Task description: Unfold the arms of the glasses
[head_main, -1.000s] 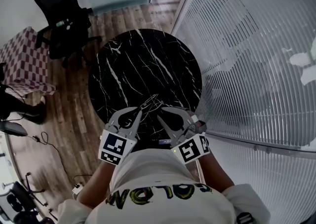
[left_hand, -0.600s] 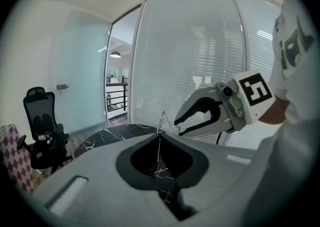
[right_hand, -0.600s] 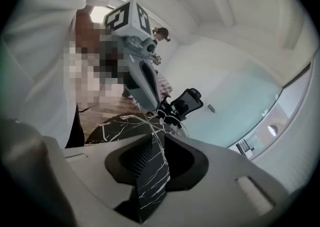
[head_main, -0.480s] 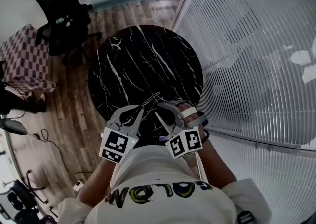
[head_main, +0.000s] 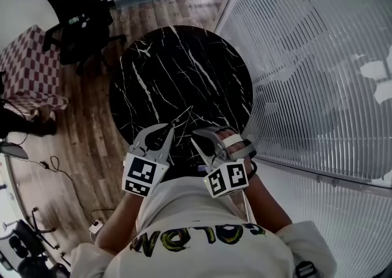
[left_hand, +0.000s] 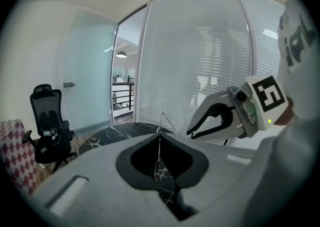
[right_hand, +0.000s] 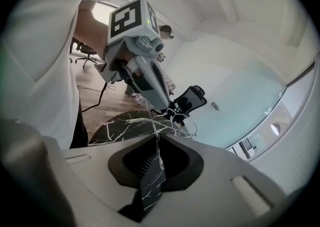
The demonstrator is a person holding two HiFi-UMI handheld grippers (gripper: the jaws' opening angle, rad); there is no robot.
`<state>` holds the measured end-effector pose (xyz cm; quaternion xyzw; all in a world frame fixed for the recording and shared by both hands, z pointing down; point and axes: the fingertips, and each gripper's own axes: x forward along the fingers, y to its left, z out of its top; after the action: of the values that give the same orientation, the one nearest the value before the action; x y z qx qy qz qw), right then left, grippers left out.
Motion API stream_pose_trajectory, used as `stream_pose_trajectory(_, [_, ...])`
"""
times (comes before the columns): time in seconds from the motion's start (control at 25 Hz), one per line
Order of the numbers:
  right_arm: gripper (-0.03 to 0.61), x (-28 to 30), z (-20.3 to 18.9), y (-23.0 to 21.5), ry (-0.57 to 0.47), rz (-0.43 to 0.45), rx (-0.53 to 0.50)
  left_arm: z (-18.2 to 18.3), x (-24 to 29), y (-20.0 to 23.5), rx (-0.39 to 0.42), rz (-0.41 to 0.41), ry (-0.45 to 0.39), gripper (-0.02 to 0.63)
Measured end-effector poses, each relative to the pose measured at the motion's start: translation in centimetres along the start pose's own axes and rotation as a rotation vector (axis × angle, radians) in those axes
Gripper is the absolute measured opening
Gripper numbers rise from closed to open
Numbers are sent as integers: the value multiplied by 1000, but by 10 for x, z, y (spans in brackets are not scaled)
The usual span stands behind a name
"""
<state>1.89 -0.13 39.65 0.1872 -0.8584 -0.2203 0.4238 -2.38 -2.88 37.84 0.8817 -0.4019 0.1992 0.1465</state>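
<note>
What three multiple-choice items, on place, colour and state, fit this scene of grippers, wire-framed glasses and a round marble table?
1. Where are the thin wire-framed glasses? A on the black office chair; B between the left gripper and right gripper, over the round marble table; C on the floor.
2. What colour is that table's top? A plain white; B black with white veins; C red.
3. How do the left gripper's jaws stand? A wide open; B half open, empty; C shut on the glasses.
Key: 1 B: wire shows at both grippers' jaws. 2 B: seen in the head view. 3 C: wire is pinched between them.
</note>
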Motion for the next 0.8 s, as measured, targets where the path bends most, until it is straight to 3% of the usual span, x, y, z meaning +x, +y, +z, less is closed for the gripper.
stream_pose_trajectory(0.8, [9,-3,11,25,-53,20,148,9,-2,29,-81,135,-92,6])
